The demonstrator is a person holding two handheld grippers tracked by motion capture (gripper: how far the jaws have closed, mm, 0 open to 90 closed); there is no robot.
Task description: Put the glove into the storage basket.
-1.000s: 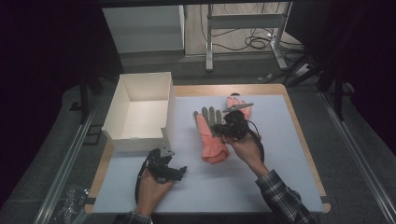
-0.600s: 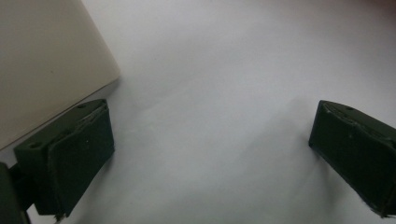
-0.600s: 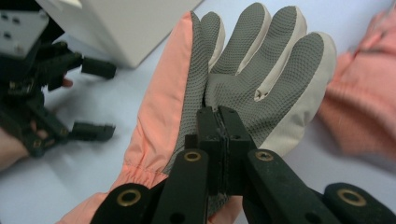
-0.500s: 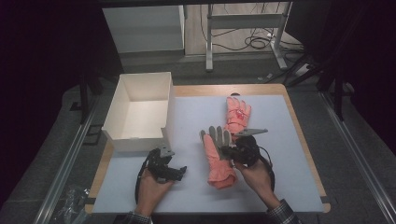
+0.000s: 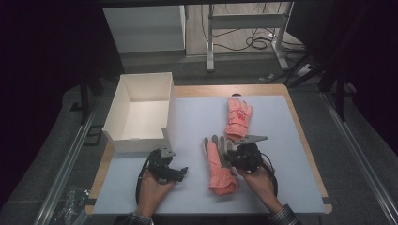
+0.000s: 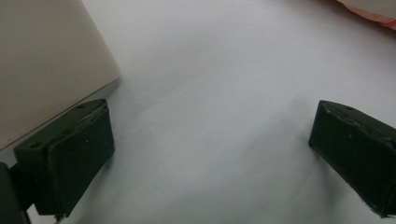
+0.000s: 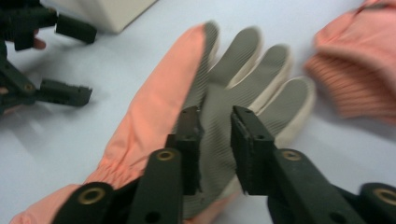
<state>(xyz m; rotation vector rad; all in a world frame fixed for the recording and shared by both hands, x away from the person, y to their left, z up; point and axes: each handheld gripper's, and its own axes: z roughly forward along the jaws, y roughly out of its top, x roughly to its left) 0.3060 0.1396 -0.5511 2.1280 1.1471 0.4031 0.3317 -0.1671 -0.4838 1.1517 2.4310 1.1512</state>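
Right gripper (image 7: 215, 121), jaws just opened a little, stands over the grey palm of the near glove (image 7: 224, 93), a fold between pads that no longer pinch it. Left gripper (image 6: 210, 154) spread, empty, beside the white box (image 5: 141, 110). Second glove (image 5: 238, 117) beyond. Pale mat (image 5: 197, 117) on wooden table; dark room, cables behind

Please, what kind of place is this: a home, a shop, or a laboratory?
Probably a laboratory or recording workspace. A table with a plain white mat stands among dark curtains, a metal frame with loose cables stands on the floor behind it, and a person's hands work hand-held grippers.
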